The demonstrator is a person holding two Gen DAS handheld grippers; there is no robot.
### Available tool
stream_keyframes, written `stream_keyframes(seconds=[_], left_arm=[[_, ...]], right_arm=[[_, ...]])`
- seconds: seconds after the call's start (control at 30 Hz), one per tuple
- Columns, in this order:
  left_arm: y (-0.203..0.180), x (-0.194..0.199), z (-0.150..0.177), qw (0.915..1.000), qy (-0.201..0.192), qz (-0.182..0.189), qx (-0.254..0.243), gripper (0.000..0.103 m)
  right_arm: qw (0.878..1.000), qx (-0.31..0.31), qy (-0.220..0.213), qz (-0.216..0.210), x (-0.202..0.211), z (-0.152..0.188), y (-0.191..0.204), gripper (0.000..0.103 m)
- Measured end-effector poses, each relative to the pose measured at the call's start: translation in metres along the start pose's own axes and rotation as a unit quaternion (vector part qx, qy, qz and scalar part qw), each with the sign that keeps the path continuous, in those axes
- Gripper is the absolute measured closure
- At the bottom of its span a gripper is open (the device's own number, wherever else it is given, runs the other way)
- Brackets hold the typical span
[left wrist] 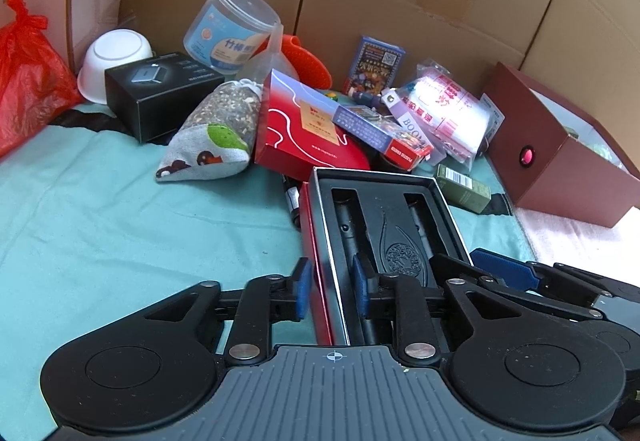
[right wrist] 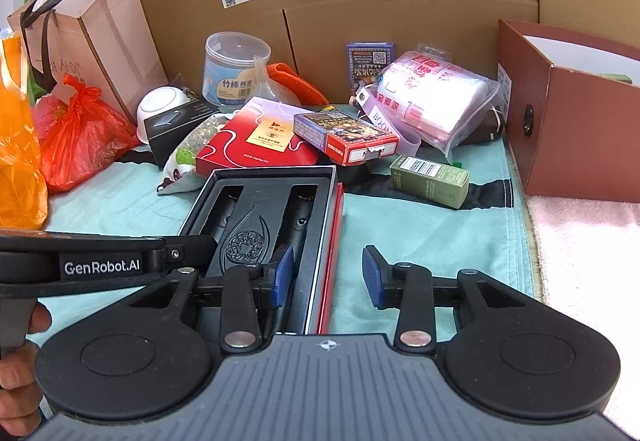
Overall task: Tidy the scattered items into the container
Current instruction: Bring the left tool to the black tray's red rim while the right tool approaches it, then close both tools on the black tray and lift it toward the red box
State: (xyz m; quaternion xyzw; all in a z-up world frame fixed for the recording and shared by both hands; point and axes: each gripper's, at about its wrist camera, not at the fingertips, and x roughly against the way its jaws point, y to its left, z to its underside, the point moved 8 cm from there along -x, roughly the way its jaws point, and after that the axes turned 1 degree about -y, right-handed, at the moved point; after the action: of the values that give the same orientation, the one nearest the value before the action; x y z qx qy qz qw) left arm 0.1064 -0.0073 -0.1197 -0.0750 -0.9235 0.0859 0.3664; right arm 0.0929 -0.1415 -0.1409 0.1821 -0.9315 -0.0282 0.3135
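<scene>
An open black pen box with red sides (left wrist: 384, 217) (right wrist: 272, 209) lies on the teal cloth, close in front of both grippers. My left gripper (left wrist: 332, 291) straddles the box's left wall, its pads close to the wall; whether they press it I cannot tell. My right gripper (right wrist: 328, 277) is open around the box's right wall, right pad clear of it. The dark red container box (left wrist: 560, 161) (right wrist: 568, 129) stands open at the right. Behind lies a pile: red flat box (left wrist: 304, 129), card box (right wrist: 344, 133), green box (right wrist: 430, 177), patterned pouch (left wrist: 216, 133), plastic bag pack (right wrist: 436, 97).
A black carton (left wrist: 160, 93), white bowl (left wrist: 114, 59), clear jar (left wrist: 232, 29) and orange glove (left wrist: 304, 57) sit at the back left. Red bag (right wrist: 80, 133), orange bag (right wrist: 16, 145) and a paper bag (right wrist: 92, 29) stand left. Cardboard walls (right wrist: 360, 1) close the back. Pink towel (right wrist: 592, 281) lies right.
</scene>
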Motion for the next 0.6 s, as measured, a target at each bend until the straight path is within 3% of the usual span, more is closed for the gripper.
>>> stream_keyframes(seconds=[0.07, 0.13, 0.17, 0.2, 0.37, 0.6], left_arm=[[-0.001, 0.001, 0.000, 1.0000, 0.001, 0.000, -0.005, 0.080], [-0.001, 0.001, 0.000, 1.0000, 0.002, 0.001, -0.008, 0.080], [-0.001, 0.001, 0.000, 1.0000, 0.002, 0.001, -0.007, 0.080], [-0.002, 0.000, 0.000, 1.0000, 0.001, 0.001, -0.007, 0.071], [-0.003, 0.000, 0.000, 0.9999, 0.001, -0.006, -0.011, 0.073], [-0.009, 0.007, 0.005, 0.9997, 0.009, -0.017, -0.012, 0.084]], right_arm=[[1.000, -0.003, 0.003, -0.002, -0.001, 0.000, -0.001, 0.059], [1.000, -0.003, 0.005, -0.006, -0.001, -0.001, -0.001, 0.062], [1.000, -0.002, 0.005, -0.013, -0.001, -0.001, 0.001, 0.073], [1.000, -0.003, 0.006, -0.021, 0.000, -0.001, 0.003, 0.080], [1.000, 0.006, 0.002, -0.017, 0.001, 0.000, 0.007, 0.080], [1.000, 0.011, -0.002, -0.010, 0.010, 0.003, 0.006, 0.082]])
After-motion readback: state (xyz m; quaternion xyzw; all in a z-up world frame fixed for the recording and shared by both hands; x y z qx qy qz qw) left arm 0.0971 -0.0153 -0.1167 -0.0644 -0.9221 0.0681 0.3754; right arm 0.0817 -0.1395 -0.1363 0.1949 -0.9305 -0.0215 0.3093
